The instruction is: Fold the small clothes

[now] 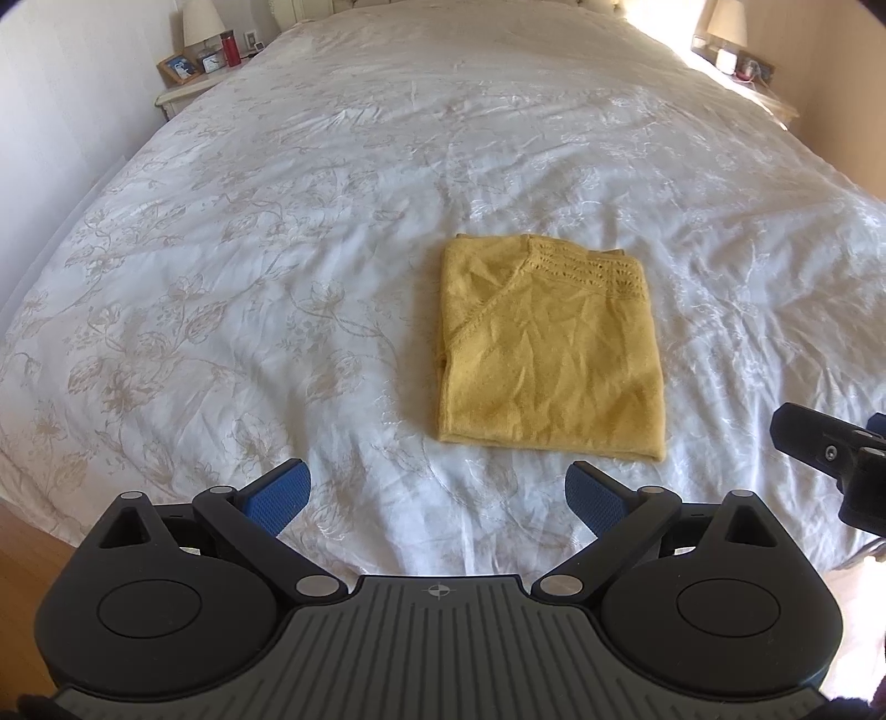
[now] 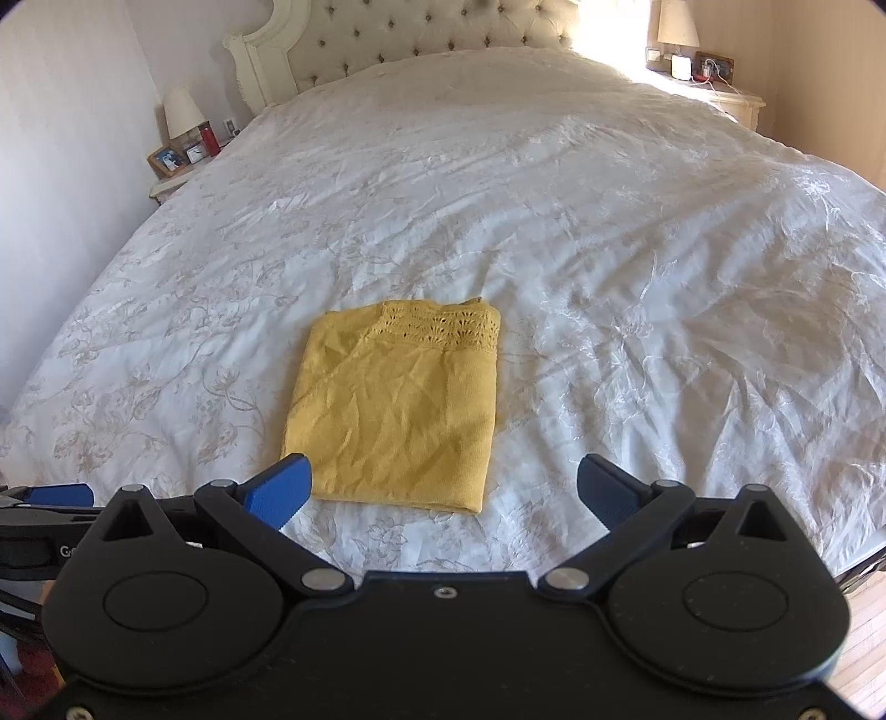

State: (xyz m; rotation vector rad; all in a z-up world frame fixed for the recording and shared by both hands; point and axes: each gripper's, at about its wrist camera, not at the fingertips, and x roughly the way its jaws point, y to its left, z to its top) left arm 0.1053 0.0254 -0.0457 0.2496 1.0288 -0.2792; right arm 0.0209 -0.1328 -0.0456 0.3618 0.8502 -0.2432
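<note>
A small yellow knit top (image 1: 545, 349) lies folded into a neat rectangle on the white floral bedspread (image 1: 277, 249), its lace-patterned band at the far edge. It also shows in the right wrist view (image 2: 396, 404). My left gripper (image 1: 437, 498) is open and empty, held just short of the top's near edge. My right gripper (image 2: 443, 490) is open and empty, near the top's near edge; its left fingertip (image 2: 282, 487) overlaps the top's near left corner in view. Its body shows at the right edge of the left wrist view (image 1: 830, 448).
The bed fills both views, with a tufted headboard (image 2: 421, 39) at the far end. A nightstand with a lamp, red bottle and photo frame (image 1: 202, 61) stands far left; another nightstand with a lamp (image 2: 698, 66) stands far right. Wooden floor (image 2: 864, 637) lies beside the bed's near edge.
</note>
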